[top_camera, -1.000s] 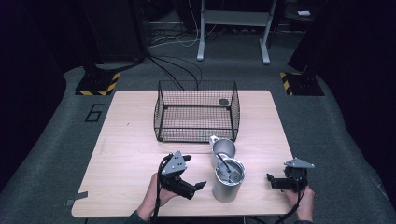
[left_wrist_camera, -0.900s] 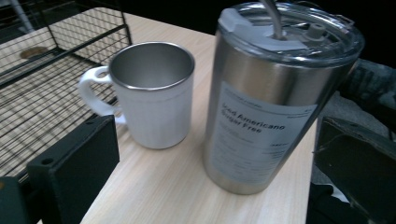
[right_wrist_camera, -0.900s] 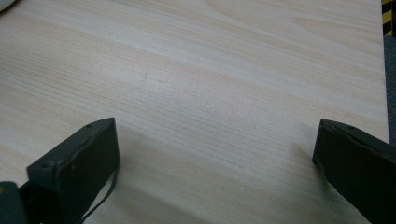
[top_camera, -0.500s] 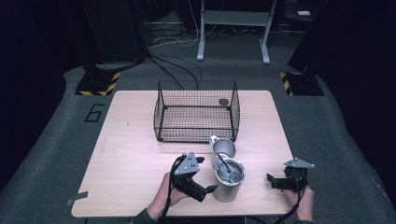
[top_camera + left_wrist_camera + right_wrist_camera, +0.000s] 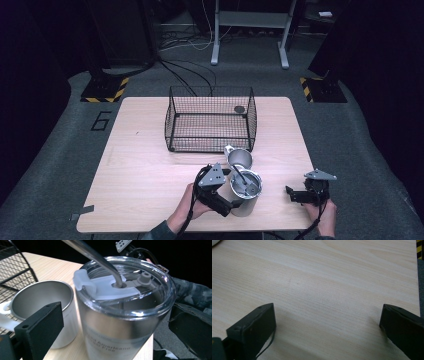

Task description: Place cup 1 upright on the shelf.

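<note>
A steel tumbler (image 5: 246, 194) with a clear lid and a metal straw (image 5: 95, 257) stands near the table's front edge. Right behind it sits a smaller steel mug (image 5: 240, 159) with a white handle. My left gripper (image 5: 231, 202) is open and low at the tumbler's left side. In the left gripper view the tumbler (image 5: 120, 325) stands between the two spread jaws of the left gripper (image 5: 115, 332), with the mug (image 5: 42, 297) beyond the left jaw. My right gripper (image 5: 292, 195) rests open at the front right, and the right gripper (image 5: 327, 327) has bare wood between its jaws.
A black wire basket (image 5: 210, 141) stands at the back middle of the wooden table (image 5: 140, 170), with a small dark round thing (image 5: 239, 109) in its far right corner. Dark floor, cables and stand legs lie beyond the table.
My left gripper has moved right, from beside the tumbler to having it between its open jaws. The right gripper has stayed in place.
</note>
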The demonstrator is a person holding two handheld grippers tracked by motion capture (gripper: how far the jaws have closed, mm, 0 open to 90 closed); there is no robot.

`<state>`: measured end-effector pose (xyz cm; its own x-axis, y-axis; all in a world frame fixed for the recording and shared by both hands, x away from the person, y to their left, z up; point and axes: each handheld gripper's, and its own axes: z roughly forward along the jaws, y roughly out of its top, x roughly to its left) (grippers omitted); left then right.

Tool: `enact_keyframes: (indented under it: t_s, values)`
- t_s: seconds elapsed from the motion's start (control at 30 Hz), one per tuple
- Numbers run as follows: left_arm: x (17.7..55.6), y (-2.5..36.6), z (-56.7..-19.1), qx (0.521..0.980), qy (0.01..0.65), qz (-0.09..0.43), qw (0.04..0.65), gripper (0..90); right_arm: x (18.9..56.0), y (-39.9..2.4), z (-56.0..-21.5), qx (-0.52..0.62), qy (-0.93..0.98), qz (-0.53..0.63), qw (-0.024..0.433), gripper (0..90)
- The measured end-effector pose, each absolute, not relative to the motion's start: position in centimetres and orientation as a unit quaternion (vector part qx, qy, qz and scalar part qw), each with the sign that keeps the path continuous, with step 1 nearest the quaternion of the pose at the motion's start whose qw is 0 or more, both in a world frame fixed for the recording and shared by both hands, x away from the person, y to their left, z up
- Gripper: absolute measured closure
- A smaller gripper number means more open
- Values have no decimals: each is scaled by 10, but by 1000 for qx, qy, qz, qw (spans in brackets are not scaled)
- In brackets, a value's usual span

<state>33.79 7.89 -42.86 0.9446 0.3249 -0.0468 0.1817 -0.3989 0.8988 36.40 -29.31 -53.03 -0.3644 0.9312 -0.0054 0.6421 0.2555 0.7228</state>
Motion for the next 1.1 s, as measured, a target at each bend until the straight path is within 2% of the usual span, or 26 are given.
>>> enact_keyframes:
  t_s: [0.7, 1.1]
  values:
    - [340, 53, -436, 830, 143, 74, 533, 0, 364, -293, -530, 518, 760, 323, 224, 1]
    - [337, 49, -437, 831, 148, 88, 529, 36, 364, -293, -530, 517, 760, 324, 224, 1]
